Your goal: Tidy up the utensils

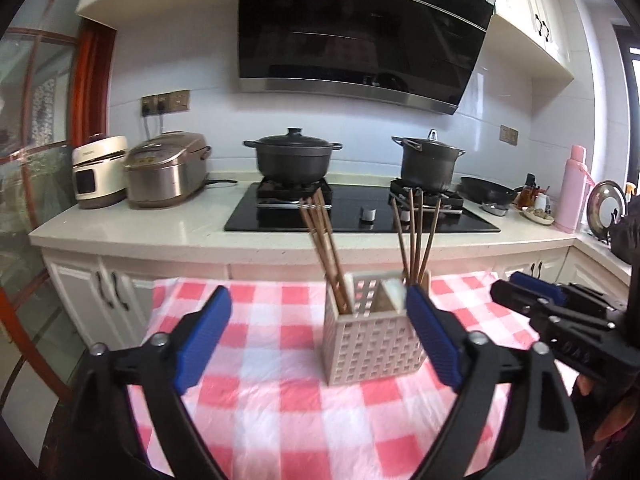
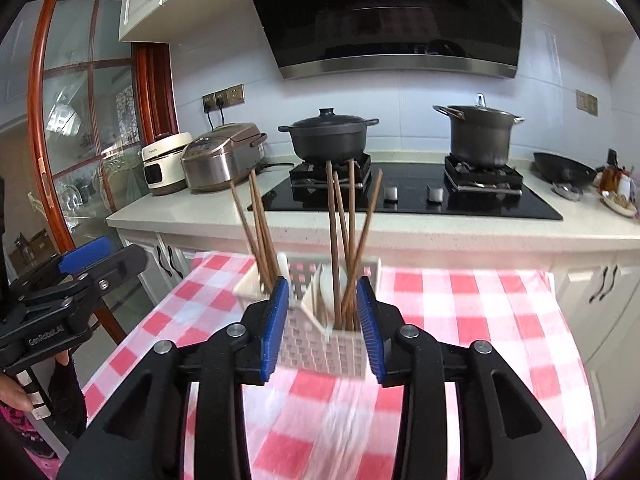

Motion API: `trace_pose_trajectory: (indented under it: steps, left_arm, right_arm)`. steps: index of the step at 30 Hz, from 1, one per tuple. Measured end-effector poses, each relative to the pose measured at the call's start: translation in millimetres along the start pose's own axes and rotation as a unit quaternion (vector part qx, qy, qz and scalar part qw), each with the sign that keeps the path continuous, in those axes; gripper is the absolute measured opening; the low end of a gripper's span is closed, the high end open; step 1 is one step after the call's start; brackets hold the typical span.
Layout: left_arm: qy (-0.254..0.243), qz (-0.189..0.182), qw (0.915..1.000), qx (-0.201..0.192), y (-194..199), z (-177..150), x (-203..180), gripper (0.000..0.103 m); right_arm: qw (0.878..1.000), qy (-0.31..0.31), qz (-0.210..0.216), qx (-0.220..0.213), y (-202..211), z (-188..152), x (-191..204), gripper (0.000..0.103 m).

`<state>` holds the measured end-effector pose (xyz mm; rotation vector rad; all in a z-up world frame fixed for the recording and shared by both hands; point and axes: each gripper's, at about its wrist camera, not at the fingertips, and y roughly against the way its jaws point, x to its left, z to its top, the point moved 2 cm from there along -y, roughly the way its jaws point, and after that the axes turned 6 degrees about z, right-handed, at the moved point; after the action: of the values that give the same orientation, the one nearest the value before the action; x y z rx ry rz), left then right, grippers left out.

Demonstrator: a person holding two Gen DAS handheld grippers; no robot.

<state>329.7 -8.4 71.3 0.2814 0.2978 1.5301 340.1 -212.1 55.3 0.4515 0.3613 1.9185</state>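
Note:
A pale lattice utensil holder [image 1: 372, 344] stands on the red-and-white checked tablecloth [image 1: 256, 400]. Brown chopsticks stand in two of its compartments, one bundle at the left [image 1: 320, 240] and one at the right [image 1: 416, 232]. My left gripper [image 1: 318, 296] is open wide just in front of the holder, and its right finger overlaps the holder's right edge. My right gripper [image 2: 322, 286] is open partway, with nothing pressed between its pads. The holder [image 2: 324, 348] and chopsticks [image 2: 348, 232] sit just beyond it. Each gripper shows at the side of the other's view.
Behind the table runs a white counter [image 1: 160, 224] with a black hob [image 1: 360, 216], two dark pots [image 1: 294, 160], two rice cookers [image 1: 168, 172], a wok [image 2: 564, 168] and a pink flask [image 1: 572, 192]. A wood-framed glass door [image 2: 80, 120] stands at the left.

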Motion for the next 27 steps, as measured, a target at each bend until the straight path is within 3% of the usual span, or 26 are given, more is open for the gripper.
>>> trace_pose_trajectory:
  steps: [2,10,18,27]
  left_arm:
    - [-0.003,0.000,1.0000,-0.005,15,-12,0,0.098]
    - [-0.005,0.023,0.9994,-0.024,63,-41,-3,0.098]
    - [-0.013,0.031,0.9989,-0.033,79,-52,-16,0.098]
    - [-0.010,0.020,0.9988,-0.045,89,-51,-16,0.098]
  right_arm:
    - [1.000,0.000,0.005,-0.004,13,-11,6,0.051]
    - [0.999,-0.003,-0.002,-0.047,59,-33,23,0.080]
    - [0.998,-0.016,-0.002,-0.059,73,-45,24,0.084]
    - [0.997,-0.014,-0.036,-0.066,80,-49,17,0.084]
